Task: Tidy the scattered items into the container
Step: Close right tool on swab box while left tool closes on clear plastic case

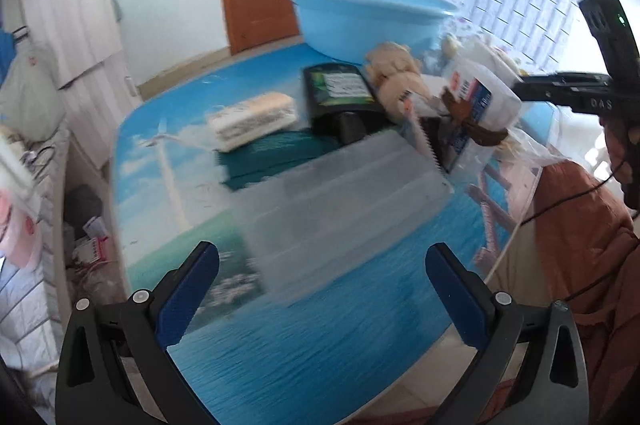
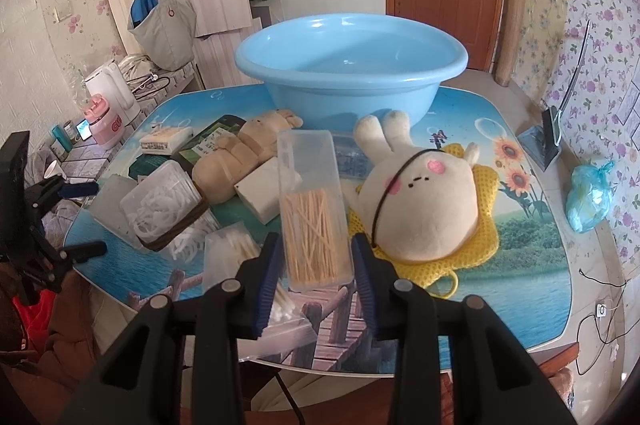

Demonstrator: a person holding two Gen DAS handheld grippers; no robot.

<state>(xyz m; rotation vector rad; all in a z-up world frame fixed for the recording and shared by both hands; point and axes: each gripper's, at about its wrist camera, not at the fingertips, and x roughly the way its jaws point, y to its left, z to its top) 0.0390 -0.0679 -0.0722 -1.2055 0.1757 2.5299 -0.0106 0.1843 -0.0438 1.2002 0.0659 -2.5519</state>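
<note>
A clear toothpick box is held upright above the cluttered tabletop; an empty light-blue basin stands behind.

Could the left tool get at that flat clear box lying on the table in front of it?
Probably yes. The left tool is open and empty, and the flat clear box lies directly ahead of it on the table, with nothing visible between them.
</note>
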